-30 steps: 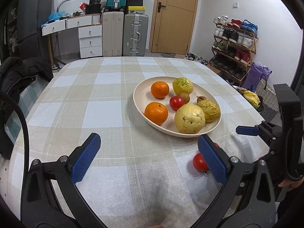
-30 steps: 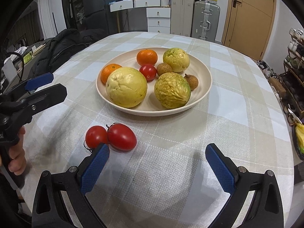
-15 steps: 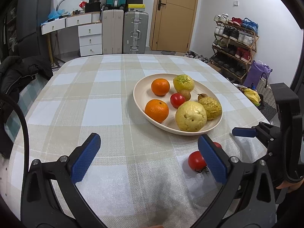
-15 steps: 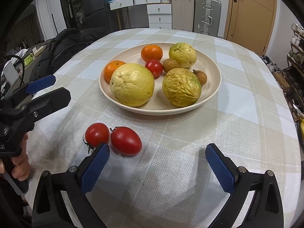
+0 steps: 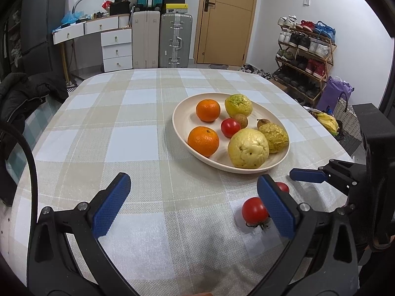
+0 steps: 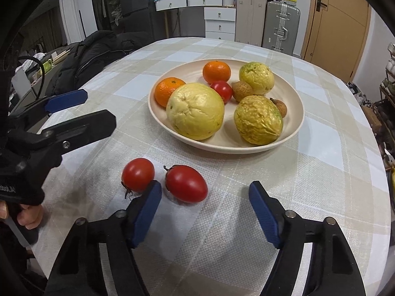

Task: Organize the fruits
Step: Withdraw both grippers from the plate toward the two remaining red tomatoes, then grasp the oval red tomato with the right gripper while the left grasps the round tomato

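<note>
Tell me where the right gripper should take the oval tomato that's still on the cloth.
Grip the oval tomato across its narrow middle, coming from above. The round tomato sits close on its stem side, so slip one finger into that gap. The right gripper, just closing, holds nothing.

A plate (image 6: pixel 295 125) sits on a table (image 6: pixel 321 172) covered by a cloth. In it, two oranges (image 6: pixel 216 72) lie at the left and back, a large guava (image 6: pixel 195 111) at the front left, another (image 6: pixel 258 120) at the front right, a tomato (image 6: pixel 222 90) in the middle. Before the plate, two tomatoes (image 6: pixel 186 183) lie side by side on the cloth, just apart. Behind the table stand suitcases (image 5: pixel 175 40) and drawers (image 5: pixel 116 49).
</note>
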`<state>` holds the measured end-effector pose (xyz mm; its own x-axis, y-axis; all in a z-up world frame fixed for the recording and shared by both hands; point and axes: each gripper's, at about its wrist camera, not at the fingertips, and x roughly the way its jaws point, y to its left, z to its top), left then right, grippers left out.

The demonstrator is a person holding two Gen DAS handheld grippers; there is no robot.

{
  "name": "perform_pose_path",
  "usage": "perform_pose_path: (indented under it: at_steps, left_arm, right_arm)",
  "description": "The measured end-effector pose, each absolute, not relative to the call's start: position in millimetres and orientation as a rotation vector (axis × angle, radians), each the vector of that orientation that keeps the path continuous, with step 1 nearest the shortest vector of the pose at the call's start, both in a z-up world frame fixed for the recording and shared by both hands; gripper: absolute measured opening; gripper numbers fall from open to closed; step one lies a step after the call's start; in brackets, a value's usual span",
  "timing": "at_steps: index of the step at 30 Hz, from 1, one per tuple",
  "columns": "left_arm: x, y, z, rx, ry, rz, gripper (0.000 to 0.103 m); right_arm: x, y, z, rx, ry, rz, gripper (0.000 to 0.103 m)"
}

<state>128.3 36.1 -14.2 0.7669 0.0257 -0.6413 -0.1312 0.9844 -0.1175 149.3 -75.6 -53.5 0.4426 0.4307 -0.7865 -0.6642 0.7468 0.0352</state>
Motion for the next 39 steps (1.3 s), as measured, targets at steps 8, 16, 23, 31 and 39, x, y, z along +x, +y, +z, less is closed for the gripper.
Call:
perform_pose_path:
  at_steps: [8,16,23,31,39]
  left_arm:
    - [129,37,-16,-0.155,0.698,0.084,0.102]
    - [129,36,-17,-0.151,0.708,0.082,0.102]
    - [130,33,-17,-0.146,0.722,0.071,0.102]
    - [133,21,-24,-0.108,0.768,0.041,0.102]
    - [138,4,-36,-0.083,0.831,-0.001,0.102]
  right_arm:
    - [144,-74,-50,-0.282,0.868,0.741,0.042]
    - [147,-80,-48,-0.242,0.875,0.767,0.033]
    - [145,-89,-40,-0.233,0.856,0.764,0.033]
    - [147,-108,-34,-0.203,0.850,0.743,0.033]
    - [149,-118,-30,-0.181,0.844,0.734,0.033]
